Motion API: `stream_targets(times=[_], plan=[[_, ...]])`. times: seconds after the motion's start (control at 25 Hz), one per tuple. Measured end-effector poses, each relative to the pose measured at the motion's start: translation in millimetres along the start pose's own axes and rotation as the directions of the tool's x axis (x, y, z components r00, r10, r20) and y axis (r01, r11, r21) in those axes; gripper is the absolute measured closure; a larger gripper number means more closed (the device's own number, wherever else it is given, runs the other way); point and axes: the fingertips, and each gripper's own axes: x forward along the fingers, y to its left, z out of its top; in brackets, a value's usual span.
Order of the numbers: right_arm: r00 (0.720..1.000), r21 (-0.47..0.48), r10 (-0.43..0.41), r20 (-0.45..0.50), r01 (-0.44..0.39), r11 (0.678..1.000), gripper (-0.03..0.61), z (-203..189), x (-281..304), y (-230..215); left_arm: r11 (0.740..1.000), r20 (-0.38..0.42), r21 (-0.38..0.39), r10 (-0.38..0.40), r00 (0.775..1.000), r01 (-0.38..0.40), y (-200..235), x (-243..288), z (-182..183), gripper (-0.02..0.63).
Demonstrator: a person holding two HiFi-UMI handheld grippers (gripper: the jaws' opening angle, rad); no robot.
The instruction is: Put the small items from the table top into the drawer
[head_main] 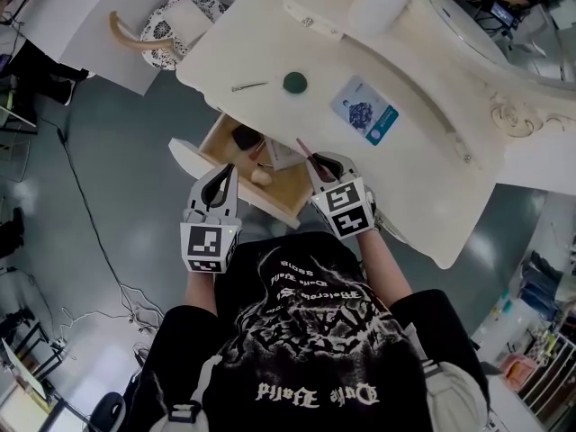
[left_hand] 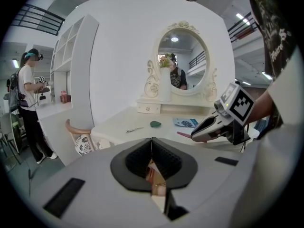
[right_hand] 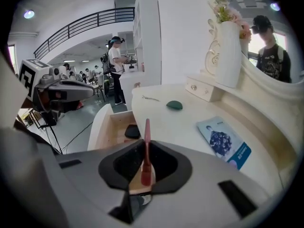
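Drawer (head_main: 207,144) of the cream dressing table (head_main: 423,165) stands pulled out, and both grippers are over it. Inside the drawer lie a dark flat object (head_main: 246,136), a beige round piece (head_main: 261,176) and a light card (head_main: 284,157). The right gripper (head_main: 319,165) has its jaws clamped on a thin pink stick (right_hand: 146,144), which points forward over the open drawer, close to the table edge. The left gripper (left_hand: 152,146) has its jaws pressed together with nothing between them. On the table top, well apart from the drawer, rest a small green item (head_main: 294,82), a metal pin (head_main: 249,85) and a blue and white booklet (head_main: 364,111)
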Motion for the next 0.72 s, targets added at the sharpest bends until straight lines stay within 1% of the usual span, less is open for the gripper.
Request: stream_targets(times=[0.24,0.48,0.72], plan=[[0.997,-0.039,0.07,-0.019,-0.071,0.997,0.526,2.5,13.5,22.2,0.999,-0.007,-0.024,0.043,0.999,-0.043,7.8,-7.1,-6.1,0.598],[0.988,-0.073,0.148,-0.039,-0.151,0.986,0.526,6.6,29.7,44.6,0.996,-0.018,-0.046,0.08,0.997,-0.081,12.5,-13.4,-11.4,0.598],[0.98,-0.117,0.194,-0.045,-0.198,0.973,0.526,15.3,45.8,61.2,0.991,-0.022,-0.06,0.115,0.993,-0.116,19.0,-21.5,-18.9,0.598]])
